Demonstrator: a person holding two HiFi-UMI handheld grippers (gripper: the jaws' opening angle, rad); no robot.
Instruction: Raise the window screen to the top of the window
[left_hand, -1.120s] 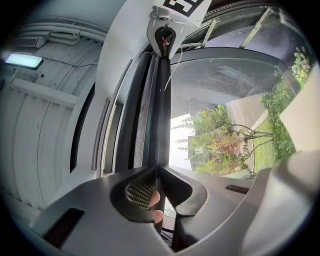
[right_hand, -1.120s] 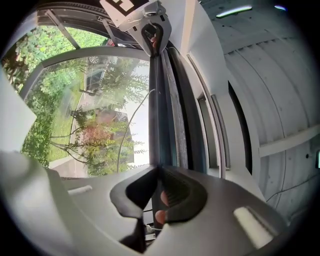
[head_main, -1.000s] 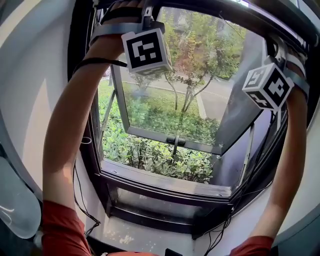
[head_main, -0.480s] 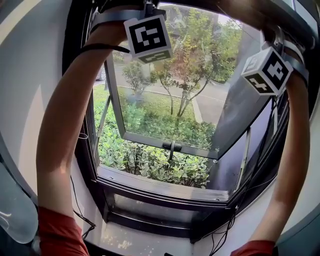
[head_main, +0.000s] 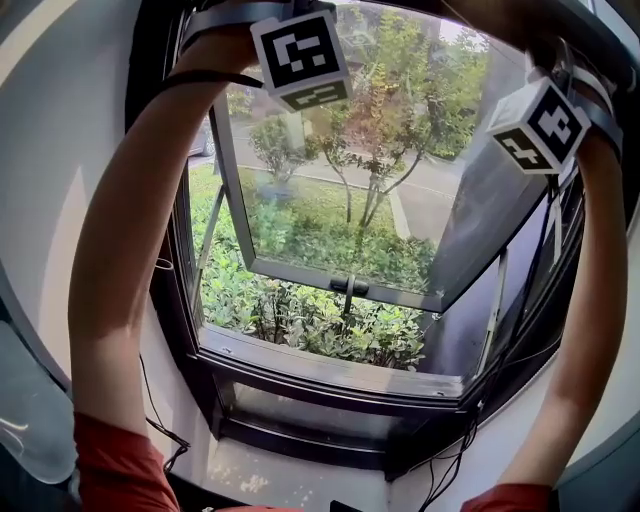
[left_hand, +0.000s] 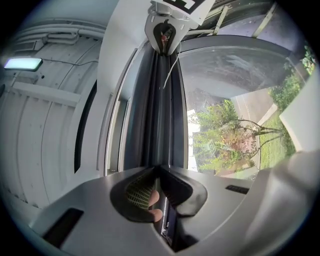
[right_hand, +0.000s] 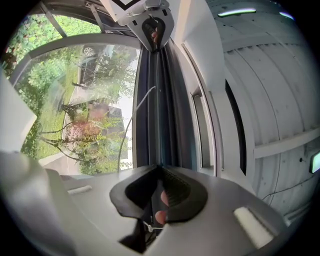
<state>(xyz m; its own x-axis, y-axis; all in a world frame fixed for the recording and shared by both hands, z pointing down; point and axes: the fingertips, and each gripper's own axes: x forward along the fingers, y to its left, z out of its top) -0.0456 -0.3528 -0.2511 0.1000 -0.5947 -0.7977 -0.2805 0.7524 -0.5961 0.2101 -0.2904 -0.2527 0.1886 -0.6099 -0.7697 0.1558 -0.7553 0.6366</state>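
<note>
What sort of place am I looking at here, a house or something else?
Probably an indoor room, house or office I cannot tell, at a window facing a garden. The clues are the outward-tilted window sash, the shrubs and paved path outside, and a ceiling light indoors.

The middle of the black metal window frame (head_main: 330, 372) is free. A gap opens outward to the green shrubs (head_main: 300, 320) under the grey-framed glass sash (head_main: 345, 285), which tilts outward. Thin grey stay arms (head_main: 494, 300) cross that gap's sides. Up top I am hemmed in: the dark screen bar (left_hand: 159, 110) spans from my left gripper (left_hand: 159, 200) to my right gripper (right_hand: 156, 205), both pinched on it, with white wall (head_main: 60, 150) close on the outer side.
</note>
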